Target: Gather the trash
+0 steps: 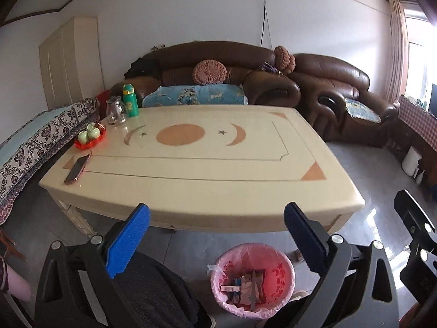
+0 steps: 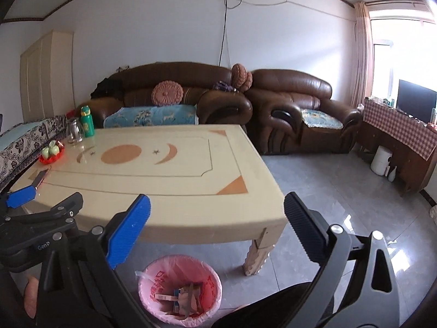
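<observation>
Left gripper (image 1: 217,227) and right gripper (image 2: 217,222): both gaping wide, holding nothing, hovering over the pink-lined round wastebasket (image 1: 252,280) containing wrappers, beside the cream tabletop (image 1: 191,169).

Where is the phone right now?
The phone lies flat at the near left corner of the table, just nearer the camera than the red tray of green cups; the right wrist view shows it too.

One surface (image 1: 191,191), carrying one phone (image 1: 77,168), one green bottle (image 1: 129,100), one glass jug (image 1: 116,110) and one red tray (image 1: 90,142) of green cups. One pink-lined bin (image 1: 252,278) sits lower centre. Two brown sofas (image 1: 218,65) stand behind, with three round cushions (image 1: 209,72).
</observation>
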Motion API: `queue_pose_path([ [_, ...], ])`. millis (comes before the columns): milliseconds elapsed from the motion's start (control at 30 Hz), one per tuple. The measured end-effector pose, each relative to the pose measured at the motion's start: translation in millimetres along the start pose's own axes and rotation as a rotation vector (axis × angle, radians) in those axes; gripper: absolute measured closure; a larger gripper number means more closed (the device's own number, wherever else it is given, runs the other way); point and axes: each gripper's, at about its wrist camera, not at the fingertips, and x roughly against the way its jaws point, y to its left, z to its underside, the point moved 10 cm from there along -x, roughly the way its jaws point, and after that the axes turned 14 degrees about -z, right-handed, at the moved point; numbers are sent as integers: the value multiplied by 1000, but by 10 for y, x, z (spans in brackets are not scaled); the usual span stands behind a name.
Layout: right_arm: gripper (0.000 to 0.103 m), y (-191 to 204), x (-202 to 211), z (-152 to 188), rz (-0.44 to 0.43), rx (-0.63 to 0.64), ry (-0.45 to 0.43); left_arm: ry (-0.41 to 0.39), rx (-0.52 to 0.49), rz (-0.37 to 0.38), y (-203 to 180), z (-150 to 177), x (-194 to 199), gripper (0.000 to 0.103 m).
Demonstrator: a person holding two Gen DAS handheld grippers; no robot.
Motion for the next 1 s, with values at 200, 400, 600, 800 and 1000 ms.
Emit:
queue_pose_path([
  [200,7,-27,103,-60,4,-8,-23,-5,16,0,40,-39,75,7],
  [400,7,1,140,-59,6,-5,-27,-33,4,-7,32,-57,156,7],
  [600,7,2,149,-47,6,-7,-24,-43,-10,-7,1,-47,183,7],
  [800,6,25,143,-52,8,3,-23,-45,-9,-3,8,-61,188,7],
  [1000,6,31,139,-43,8,4,-21,-49,-11,-6,12,-69,193,7],
])
